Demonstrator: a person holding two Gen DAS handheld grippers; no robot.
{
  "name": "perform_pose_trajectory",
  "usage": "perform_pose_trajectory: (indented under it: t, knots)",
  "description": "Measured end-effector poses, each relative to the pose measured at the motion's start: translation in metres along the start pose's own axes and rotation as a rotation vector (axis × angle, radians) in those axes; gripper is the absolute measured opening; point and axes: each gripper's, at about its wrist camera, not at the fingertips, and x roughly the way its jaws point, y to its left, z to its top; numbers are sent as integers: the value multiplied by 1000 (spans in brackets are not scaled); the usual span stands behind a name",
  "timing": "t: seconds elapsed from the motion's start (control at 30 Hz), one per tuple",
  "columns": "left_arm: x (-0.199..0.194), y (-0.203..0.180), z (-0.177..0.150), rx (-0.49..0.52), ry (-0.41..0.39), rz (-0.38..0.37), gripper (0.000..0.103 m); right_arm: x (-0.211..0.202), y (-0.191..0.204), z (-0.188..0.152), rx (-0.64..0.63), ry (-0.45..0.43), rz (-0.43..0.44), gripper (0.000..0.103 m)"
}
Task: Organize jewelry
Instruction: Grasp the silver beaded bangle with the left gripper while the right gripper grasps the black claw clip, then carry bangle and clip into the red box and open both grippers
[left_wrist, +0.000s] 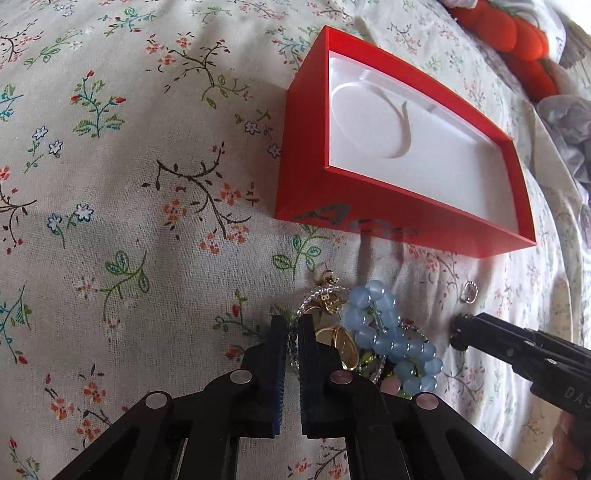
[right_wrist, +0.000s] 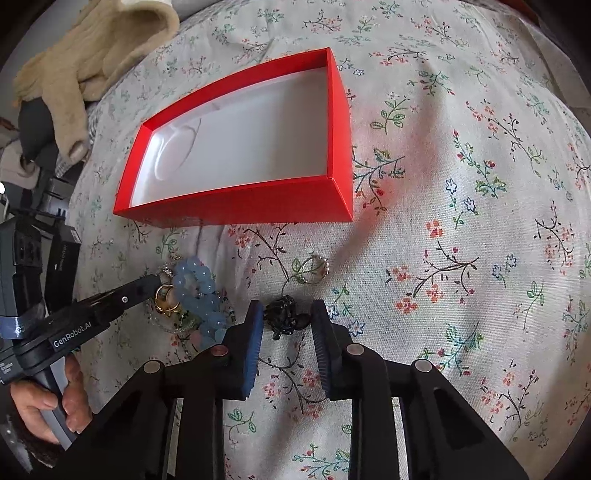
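An open red box (left_wrist: 369, 206) with a white lining lies on the floral cloth; it also shows in the right wrist view (right_wrist: 236, 203). In front of it is a jewelry pile: a blue bead bracelet (left_wrist: 391, 336) (right_wrist: 195, 291), gold rings (left_wrist: 341, 341) (right_wrist: 166, 295) and a clear bead chain (left_wrist: 293, 343). My left gripper (left_wrist: 291, 332) is nearly shut on the clear bead chain at the pile's left edge. My right gripper (right_wrist: 288, 321) is open around a black ornament (right_wrist: 284, 315). A silver ring (right_wrist: 314, 269) (left_wrist: 470, 292) lies just beyond it.
A beige glove (right_wrist: 81, 55) and dark items lie at the cloth's far left edge. Orange-red cloth (left_wrist: 517, 40) and grey fabric (left_wrist: 569, 122) lie beyond the box. Floral cloth (right_wrist: 480, 221) stretches to the right.
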Motion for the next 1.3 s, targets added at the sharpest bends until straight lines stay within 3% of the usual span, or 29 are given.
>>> perform_pose_trajectory:
  t: [0.77,1.3]
  knots:
    - [-70,-29,-15,65,-157,-132,0,-40,11,-13,8,-113,29,28]
    - [-88,-64,15,79,-322,-253,0,-69,16,6,35,-258,68,28]
